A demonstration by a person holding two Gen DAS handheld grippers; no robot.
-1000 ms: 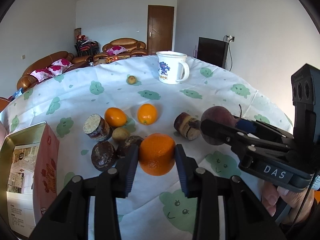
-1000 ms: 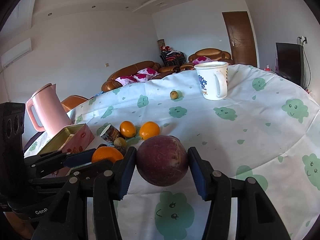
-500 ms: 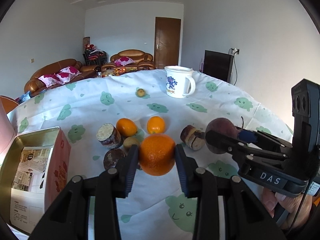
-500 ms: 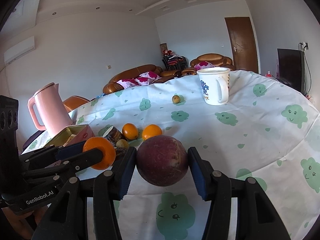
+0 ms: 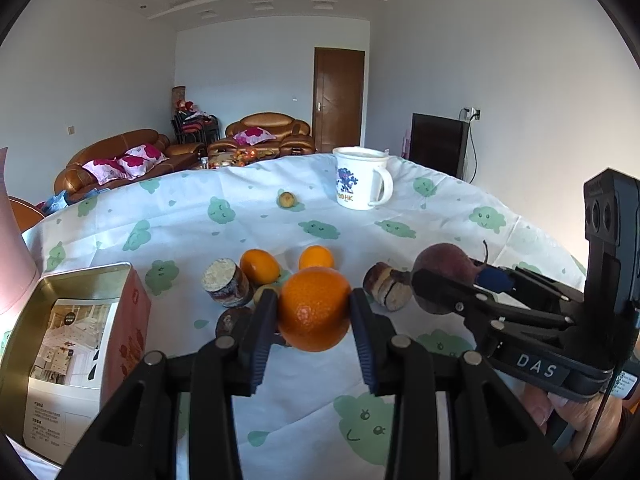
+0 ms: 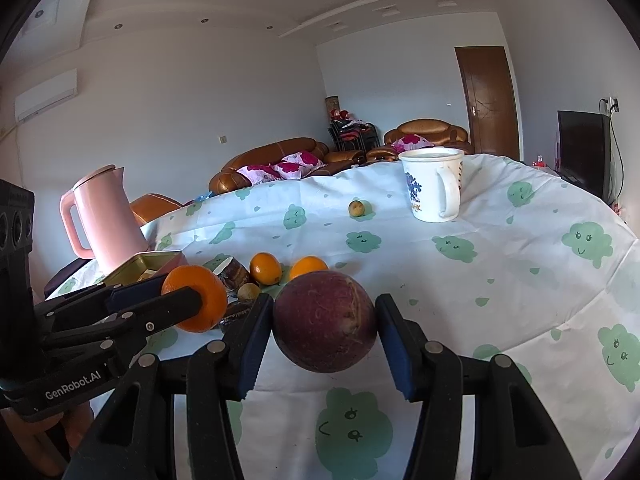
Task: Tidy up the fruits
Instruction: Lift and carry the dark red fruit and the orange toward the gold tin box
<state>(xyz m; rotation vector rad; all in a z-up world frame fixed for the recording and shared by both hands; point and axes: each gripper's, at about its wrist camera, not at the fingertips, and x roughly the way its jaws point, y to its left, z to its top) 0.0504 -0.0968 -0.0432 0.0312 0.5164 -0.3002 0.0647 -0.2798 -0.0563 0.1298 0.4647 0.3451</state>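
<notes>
So, quick status from the one holding both grippers:

Left gripper [image 5: 314, 312]: jaws pinching the big orange [image 5: 314, 314] at its widest part, lifted clear of the tablecloth [image 5: 440, 208].

Right gripper [image 6: 324, 336]: jaws clamped on the dark purple fruit [image 6: 325, 322], also up in the air, with no gap I can see at either pad.

Where stuff is: from the left camera the purple fruit sits at about 3 o'clock of the orange, close but not touching. The open tin box [image 5: 68, 344] is down at 8 o'clock.

Left on the table: two small oranges [image 5: 259, 266], a little brownish fruit [image 5: 264, 291], a dark round one [image 5: 232, 320] and two cut chunks [image 5: 226, 288], all bunched just past my left fingers. One tiny fruit [image 5: 287, 199] sits alone at 12 o'clock near the mug [image 5: 362, 180].

Step, my guess: carrying both fruits to wherever they get sorted. The tin looks like the obvious spot, can't be sure though.

How I'd do it well: keep the squeeze even, since round fruit rolls out if the pads slide off centre. Stay high over the pile so I don't knock it. Go one hand at a time so the grippers don't bump, and lower before letting go.

Watch out: the pink kettle [image 6: 106, 216] is right behind the tin.
</notes>
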